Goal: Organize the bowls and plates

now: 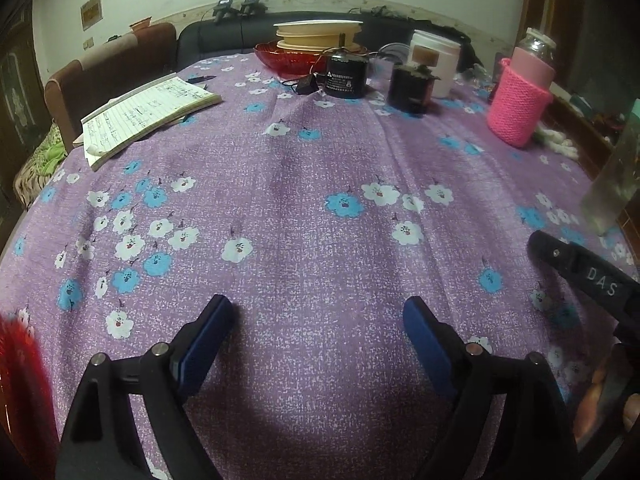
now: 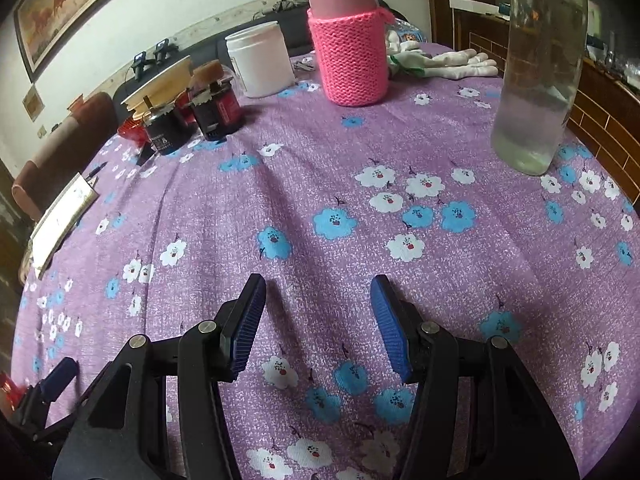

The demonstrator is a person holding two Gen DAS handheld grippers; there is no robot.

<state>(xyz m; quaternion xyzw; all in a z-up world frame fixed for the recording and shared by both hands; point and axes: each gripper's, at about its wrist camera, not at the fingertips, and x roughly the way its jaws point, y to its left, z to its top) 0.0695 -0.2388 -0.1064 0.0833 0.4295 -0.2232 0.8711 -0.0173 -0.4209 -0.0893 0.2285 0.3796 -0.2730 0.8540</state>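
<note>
A: Purple floral cloth covers the whole worktop (image 1: 320,208), with a pale wall and a framed picture behind it. Where are the plates and bowls?

B: At the far edge, left of centre in the left wrist view. A red glass bowl (image 1: 280,58) sits there with a stack of cream plates (image 1: 318,34) resting in it. In the right wrist view the same stack shows far left, partly hidden by two dark jars.

A: And the red blur at the near left?

B: Something red (image 1: 20,380) at the very edge of the left wrist view, too blurred and cropped to name.

A: How do the grippers stand?

B: The left gripper (image 1: 318,320) has its fingers (image 1: 208,344) spread wide over bare cloth, nothing between them. The right gripper (image 2: 318,308) has its fingers (image 2: 246,328) about half apart, also over bare cloth with nothing in its grasp. Both point down at the cloth, well apart from the bowl and plates.

A: What else is on the worktop?

B: A lined notebook (image 1: 148,114) at the far left, a black jar (image 1: 346,76) and a second dark jar (image 1: 412,88) just in front of the bowl, a white tub (image 1: 438,58) behind them, a bottle in a pink knitted sleeve (image 2: 352,52) farther right, and a tall clear bottle (image 2: 540,64) at the right edge. White gloves (image 2: 452,66) lie between those two bottles, farther back.
</note>
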